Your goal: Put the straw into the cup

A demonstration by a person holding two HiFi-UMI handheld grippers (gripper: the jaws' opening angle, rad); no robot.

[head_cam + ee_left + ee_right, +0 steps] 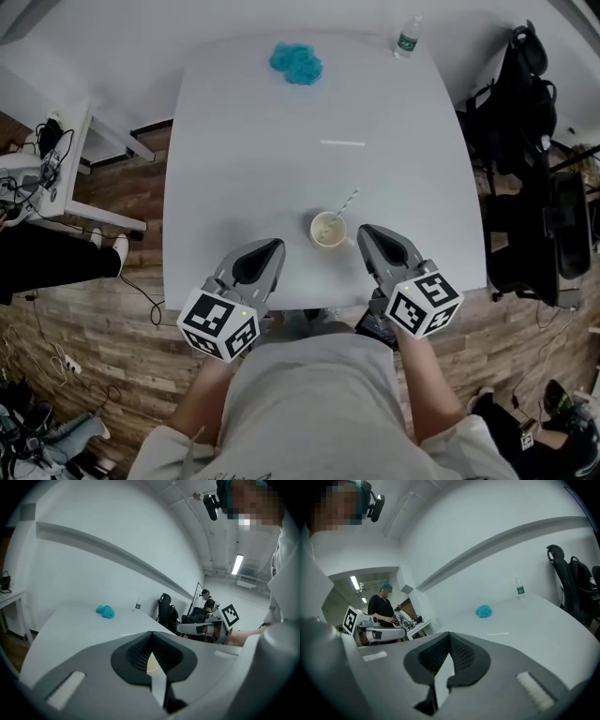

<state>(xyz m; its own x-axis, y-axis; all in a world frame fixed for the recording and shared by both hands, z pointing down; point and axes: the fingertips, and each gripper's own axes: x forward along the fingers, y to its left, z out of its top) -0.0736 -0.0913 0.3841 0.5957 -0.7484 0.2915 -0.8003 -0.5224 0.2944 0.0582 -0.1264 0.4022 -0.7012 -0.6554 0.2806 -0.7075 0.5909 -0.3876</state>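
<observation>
White tabletop [234, 112] holds the cream paper cup [328, 230] with the pale straw [348, 202] already leaning inside, so the left tool [275, 246] and right tool [366, 231], both closed and empty, should, I think, retreat without bumping it.

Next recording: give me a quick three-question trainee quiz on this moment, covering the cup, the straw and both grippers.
1. True or false: the thin pale straw stands inside the round cream paper cup, leaning over its rim.
2. What lies flat on the white table beyond the cup? A) a thin white strip; B) a metal spoon; C) a cup lid.
3. In a few words: how do the jaws of the left gripper and the right gripper stand, and what do they hold?

Key
1. True.
2. A.
3. Both pairs are together and hold nothing; the grippers sit either side of the cup.
</observation>
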